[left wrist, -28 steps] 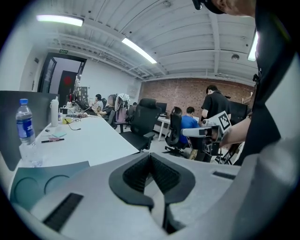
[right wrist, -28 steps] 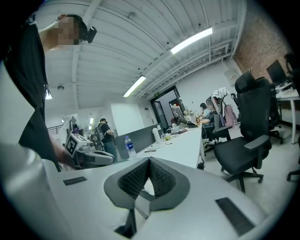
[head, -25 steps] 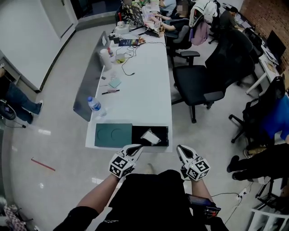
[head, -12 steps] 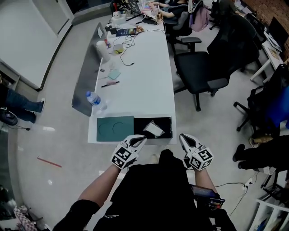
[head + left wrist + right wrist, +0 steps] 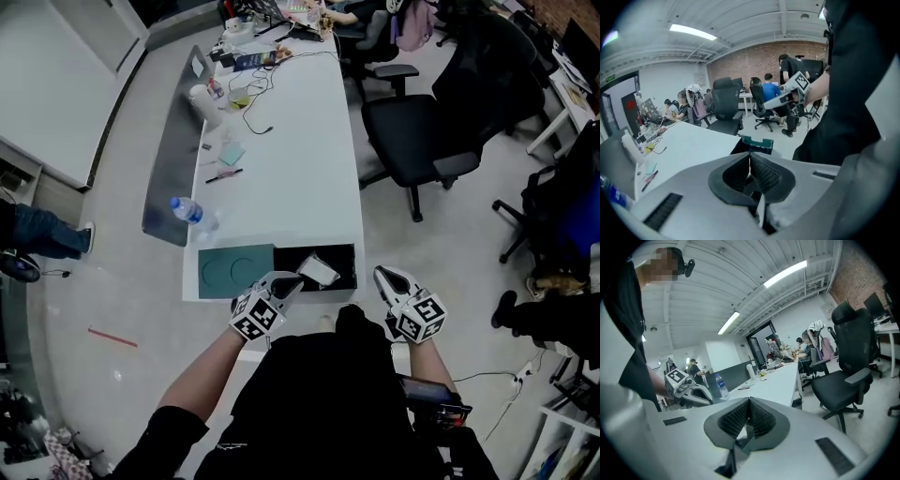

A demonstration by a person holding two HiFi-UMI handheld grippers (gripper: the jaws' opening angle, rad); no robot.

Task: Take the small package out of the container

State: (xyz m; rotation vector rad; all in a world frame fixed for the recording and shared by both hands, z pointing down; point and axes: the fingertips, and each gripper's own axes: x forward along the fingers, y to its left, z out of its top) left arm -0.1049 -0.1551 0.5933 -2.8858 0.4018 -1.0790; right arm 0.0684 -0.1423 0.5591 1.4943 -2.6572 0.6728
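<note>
A black open container (image 5: pixel 343 266) sits at the near end of the long white table (image 5: pixel 291 159). A small white package (image 5: pixel 319 271) lies tilted inside it. A green lid (image 5: pixel 234 272) lies flat just left of it. My left gripper (image 5: pixel 292 281) is shut and empty, its tips at the container's near left edge, right beside the package. My right gripper (image 5: pixel 383 275) is also shut and empty, held off the table's near right corner. In the left gripper view the shut left gripper (image 5: pixel 750 155) points at the container's green-edged rim (image 5: pixel 757 144).
A water bottle (image 5: pixel 190 215) stands on the table's left edge, by a grey partition (image 5: pixel 173 150). A pen, sticky notes and cables lie farther along the table. A black office chair (image 5: pixel 422 141) stands to its right. People sit at the far end.
The head view has drifted, so the table sits higher in the frame. My left gripper has edged closer to the container's near edge. Both grippers stay shut.
</note>
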